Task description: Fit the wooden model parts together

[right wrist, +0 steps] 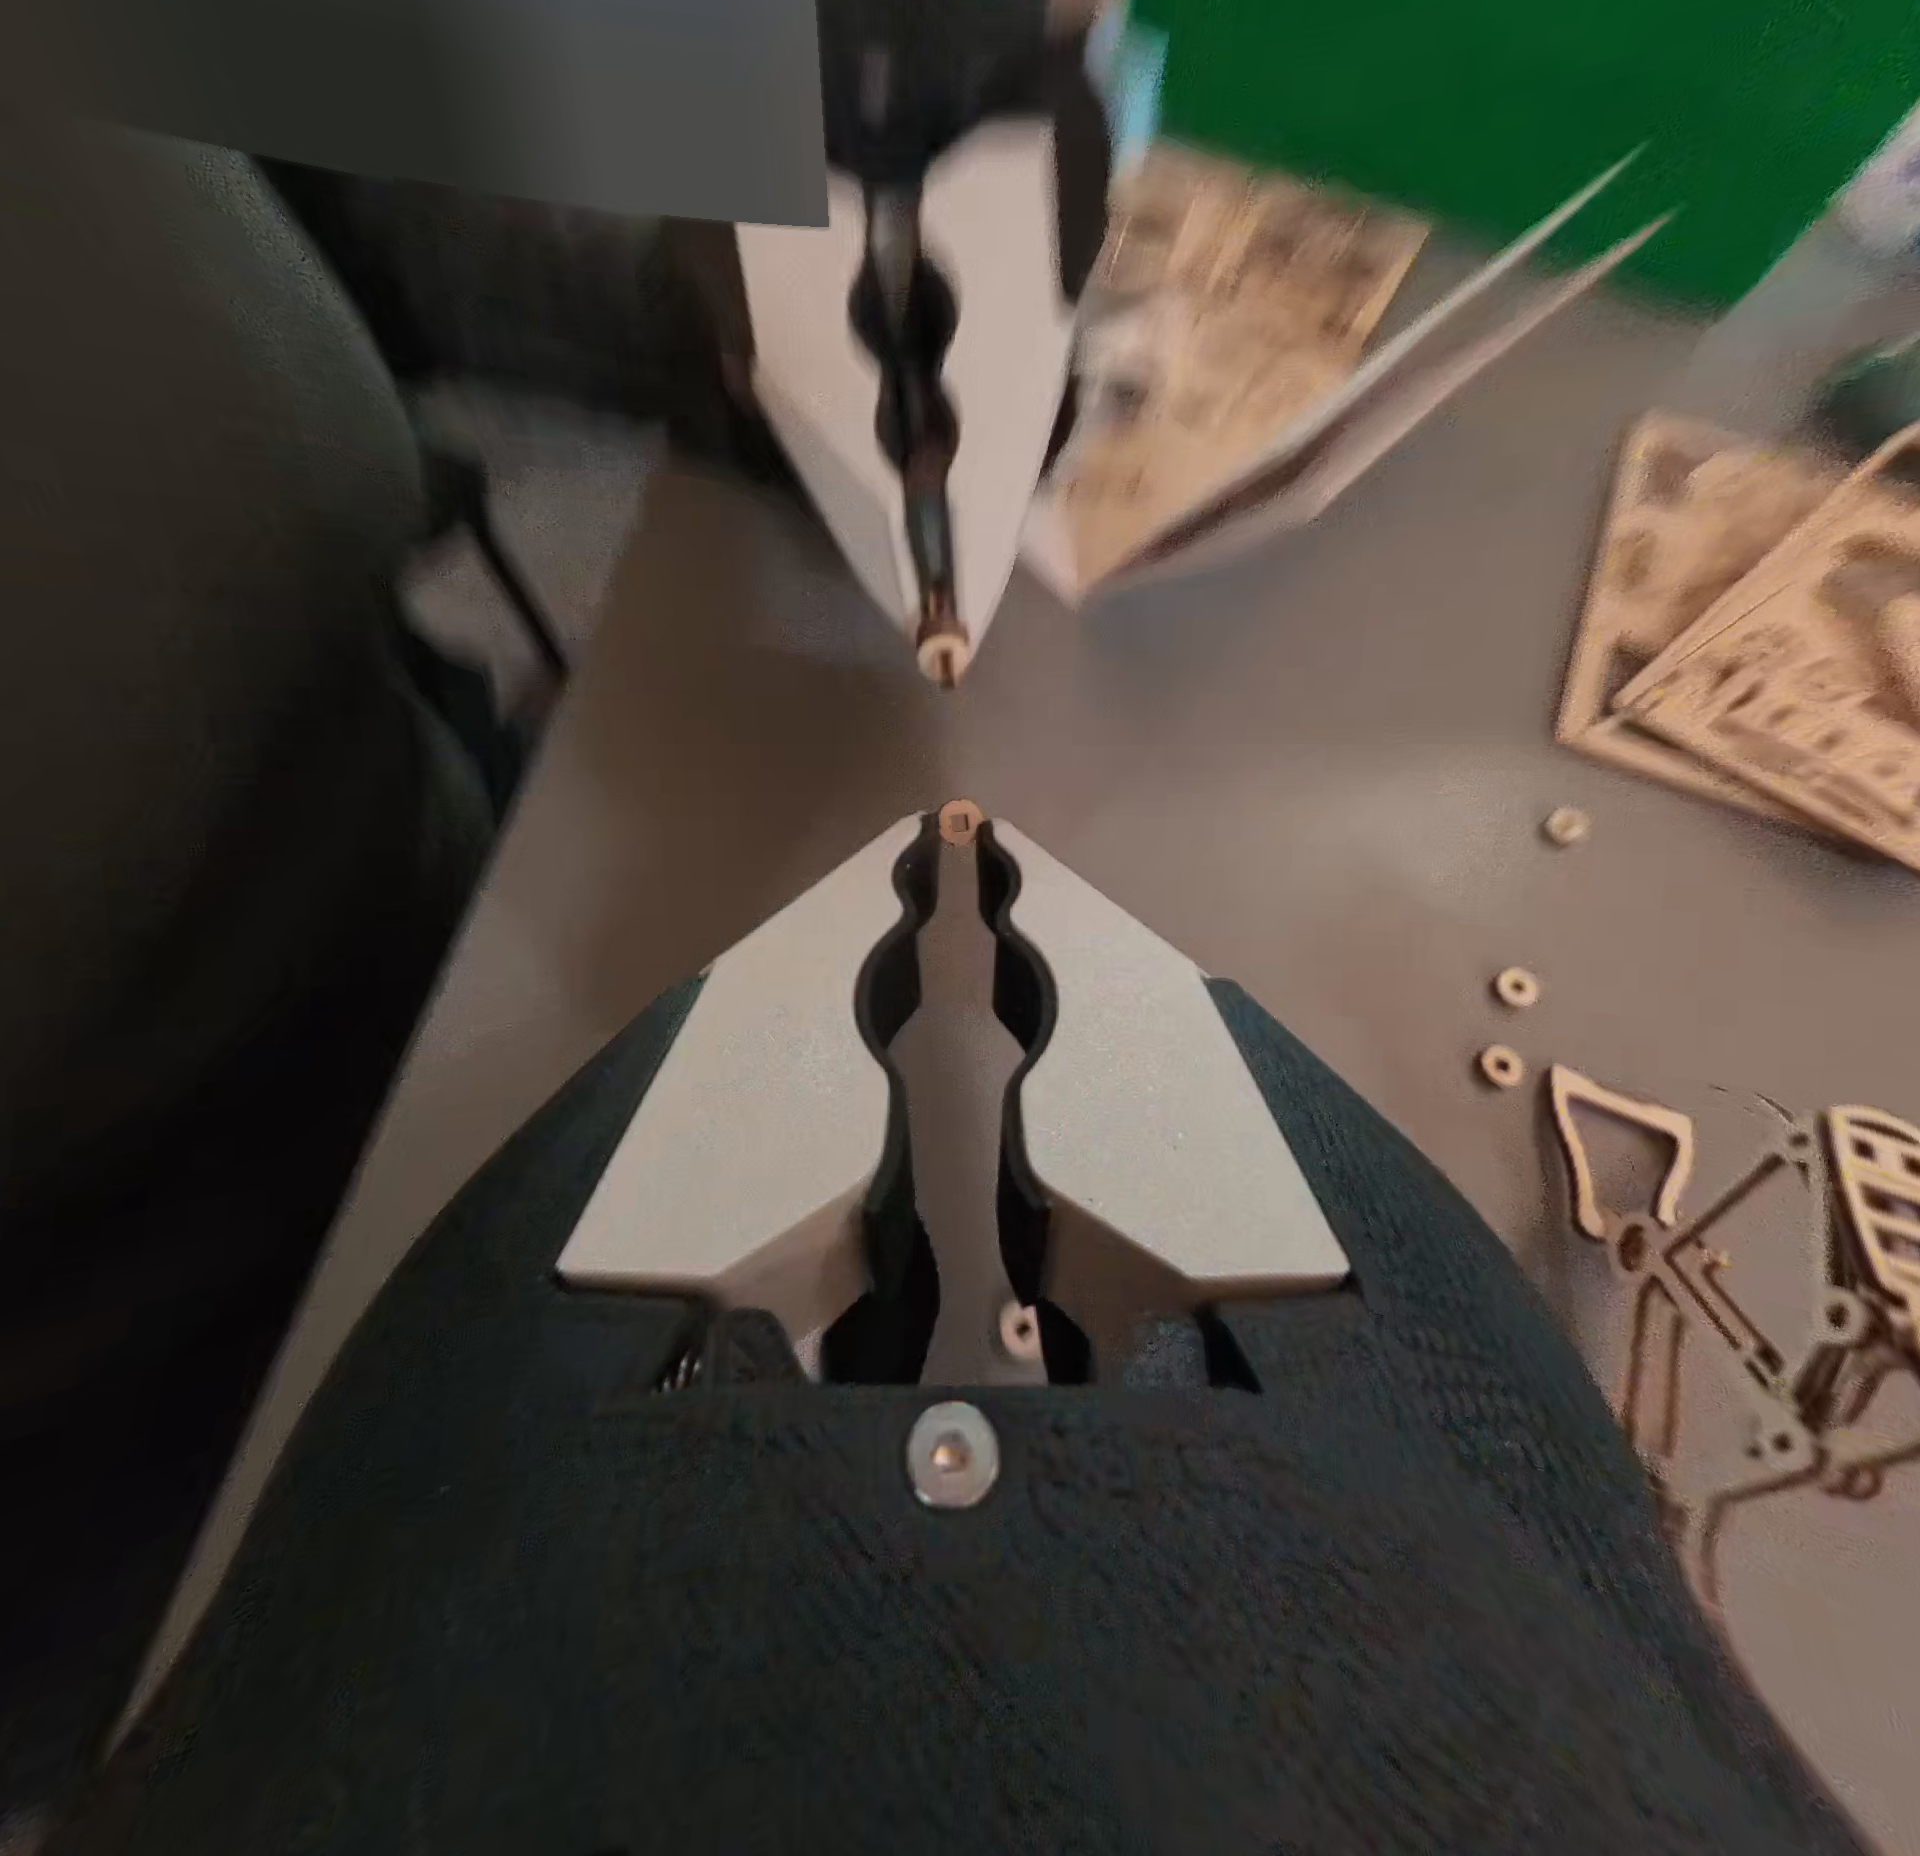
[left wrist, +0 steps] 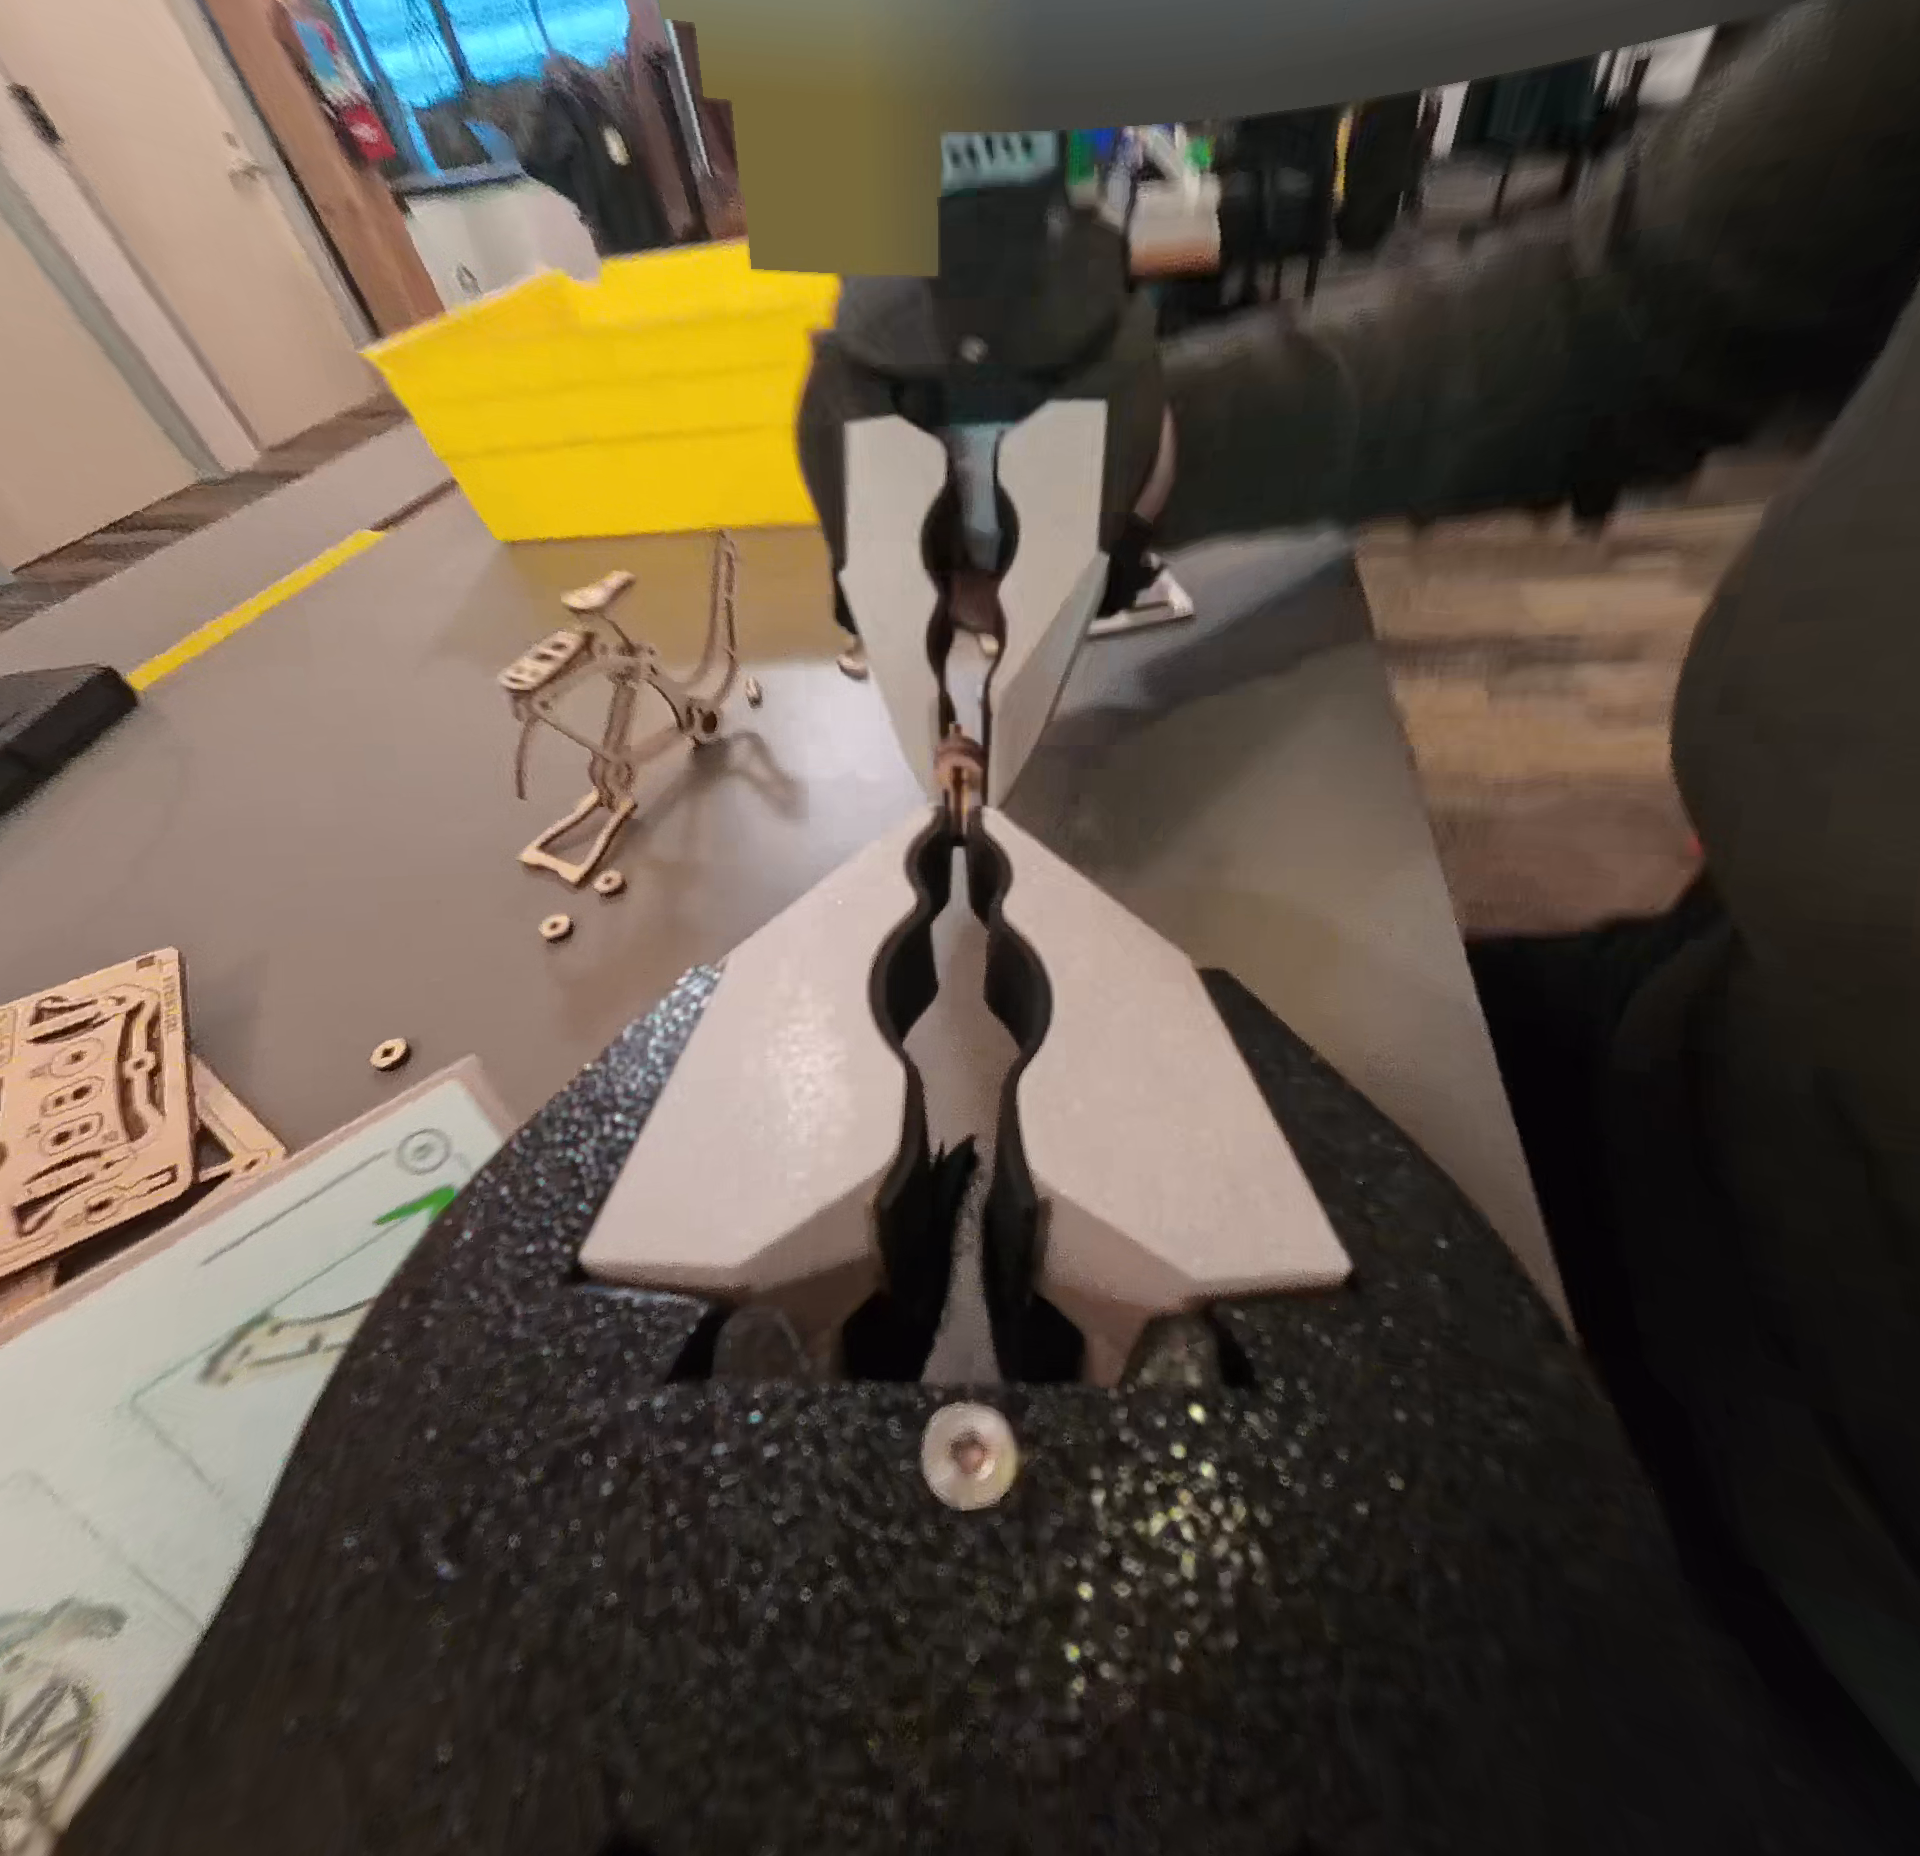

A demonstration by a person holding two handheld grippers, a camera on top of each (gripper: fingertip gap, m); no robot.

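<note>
While both tongs meet tip to tip above the grey worktop [right wrist: 1195, 767], each grips a small wooden part.

Right tongs [right wrist: 956, 827] pinch a washer [right wrist: 957, 821]; left tongs [left wrist: 961, 819] clamp a pin piece [left wrist: 958, 767]; the half-built model [left wrist: 623, 705] stands far left.

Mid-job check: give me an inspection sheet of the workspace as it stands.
Surface: grey table, edge beside a person's dark clothing.
Job's things: small wooden ring in the right tool; small wooden pin piece in the left tool; part-built wooden model standing on the table.
Clutter: loose wooden rings; cut-out wooden sheets; instruction sheet.
Grippers: both shut on small parts, tips facing, not touching.
Cables: nothing seen.
Surroundings: yellow bin, green surface.
</note>
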